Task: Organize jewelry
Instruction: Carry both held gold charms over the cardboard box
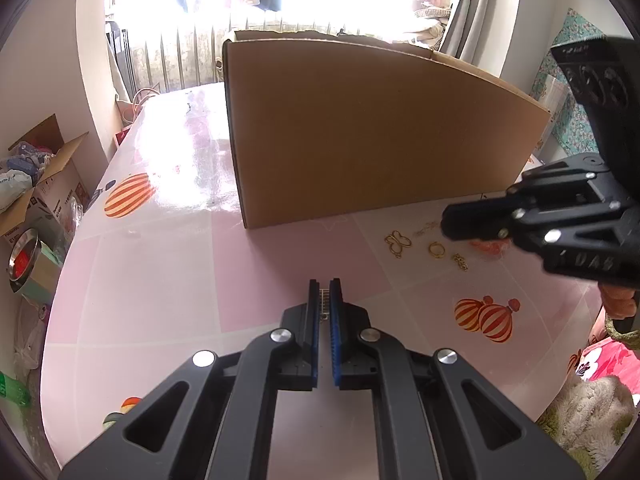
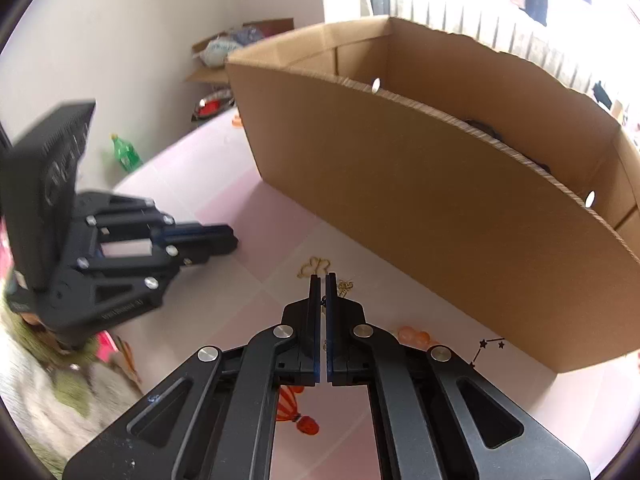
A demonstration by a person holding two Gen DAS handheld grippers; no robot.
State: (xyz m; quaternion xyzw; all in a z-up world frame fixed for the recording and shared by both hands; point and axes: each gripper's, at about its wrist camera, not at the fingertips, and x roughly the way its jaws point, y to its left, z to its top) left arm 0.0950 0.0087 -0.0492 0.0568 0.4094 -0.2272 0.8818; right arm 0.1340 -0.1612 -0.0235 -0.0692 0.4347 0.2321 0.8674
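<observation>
Gold jewelry lies on the pink tablecloth in front of a large cardboard box [image 1: 376,128]: a butterfly-shaped piece [image 1: 397,243], a ring [image 1: 436,249], a small chain piece [image 1: 461,263] and a thin chain [image 1: 427,228]. My left gripper [image 1: 324,286] is shut with a small silvery ladder-like piece between its pads, left of the jewelry. My right gripper [image 2: 319,280] is shut, low over the jewelry, next to the butterfly piece [image 2: 316,267] and a gold chain [image 2: 344,287]. The right gripper also shows in the left wrist view [image 1: 452,224], the left gripper in the right wrist view [image 2: 228,240].
The open box [image 2: 440,184] stands close behind the jewelry. Orange translucent beads [image 2: 414,337] lie to the right. A green bottle [image 2: 126,154] and a carton of clutter [image 1: 36,184] are off the table's left edge. Fabric lies at the near edge [image 1: 592,404].
</observation>
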